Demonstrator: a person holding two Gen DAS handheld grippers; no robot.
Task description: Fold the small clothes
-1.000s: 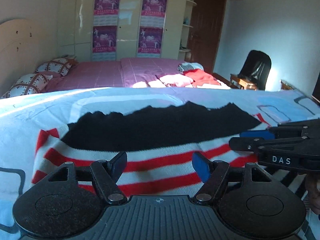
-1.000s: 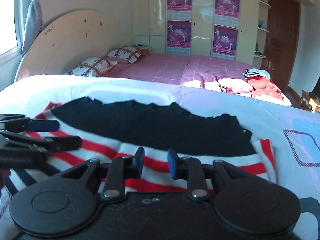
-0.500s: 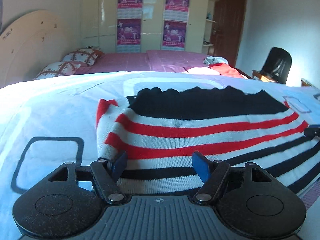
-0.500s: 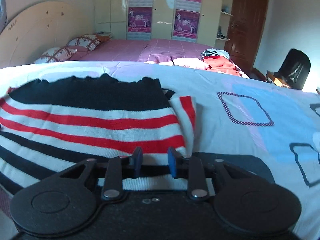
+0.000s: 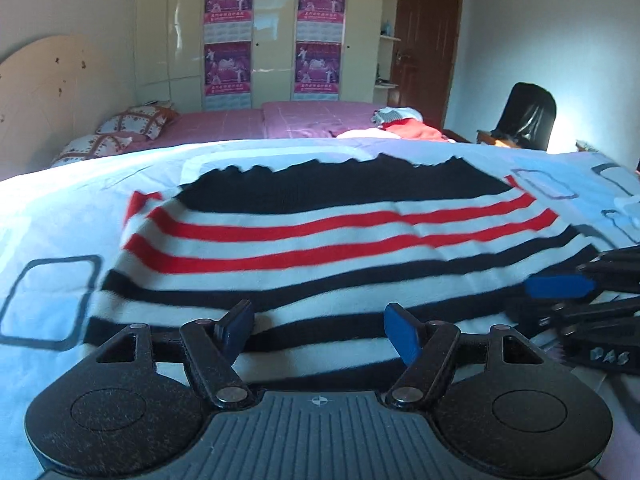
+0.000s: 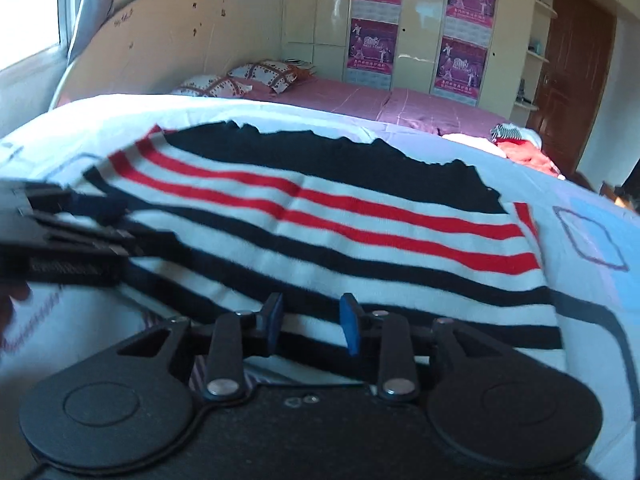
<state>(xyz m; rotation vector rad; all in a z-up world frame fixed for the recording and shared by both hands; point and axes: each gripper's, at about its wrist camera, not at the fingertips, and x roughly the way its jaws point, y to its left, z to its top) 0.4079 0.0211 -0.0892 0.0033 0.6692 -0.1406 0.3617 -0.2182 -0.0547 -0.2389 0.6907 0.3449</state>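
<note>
A striped sweater (image 5: pixel 320 240) lies flat on the near bed, black at the far end, then red, white and black stripes; it also shows in the right wrist view (image 6: pixel 340 220). My left gripper (image 5: pixel 320 330) is open and empty, its fingers just above the sweater's near hem. My right gripper (image 6: pixel 312 324) is open and empty over the hem toward the right corner. Each gripper shows in the other's view: the right gripper (image 5: pixel 580 292) at the right edge, the left gripper (image 6: pixel 80 220) at the left edge.
The near bed has a pale blue sheet (image 5: pixel 52 240) with square outlines. A second bed with a pink cover (image 5: pixel 280 122), pillows (image 5: pixel 136 120) and a pile of clothes (image 5: pixel 400 124) stands behind. A black chair (image 5: pixel 528 116) is at the right, by a brown door (image 5: pixel 424 40).
Both grippers pulled back from the sweater's far part to its near hem, first to the outer corners, then slightly inward. The right gripper's jaws opened wider. The sweater lies unchanged.
</note>
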